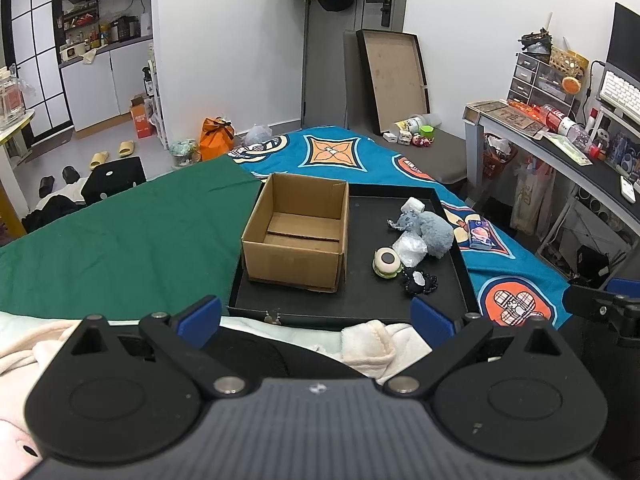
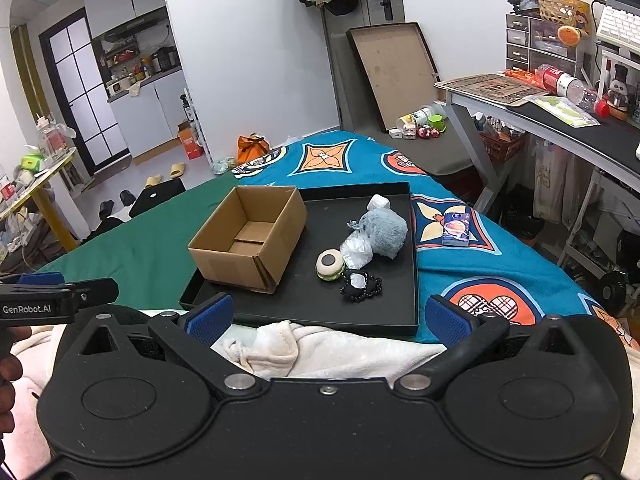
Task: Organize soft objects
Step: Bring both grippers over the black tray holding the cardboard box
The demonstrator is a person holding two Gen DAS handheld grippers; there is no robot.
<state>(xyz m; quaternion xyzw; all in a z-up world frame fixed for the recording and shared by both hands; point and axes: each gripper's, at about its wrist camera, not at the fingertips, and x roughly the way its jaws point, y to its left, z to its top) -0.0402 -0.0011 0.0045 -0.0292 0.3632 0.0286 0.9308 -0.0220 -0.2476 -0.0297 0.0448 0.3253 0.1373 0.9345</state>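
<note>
Bed-top black tray (image 2: pixel 412 248) carries an empty cardboard box (image 2: pixel 248 236) at left and clustered soft toys (image 2: pixel 382 226) at right. Both grippers, left gripper (image 1: pixel 316 318) and right gripper (image 2: pixel 328 318), hover near with fingers apart, empty. Tight clustering risks snagging a neighbouring toy during pickup.

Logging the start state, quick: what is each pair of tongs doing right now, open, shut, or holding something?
Left tongs: open, holding nothing.
Right tongs: open, holding nothing.
</note>
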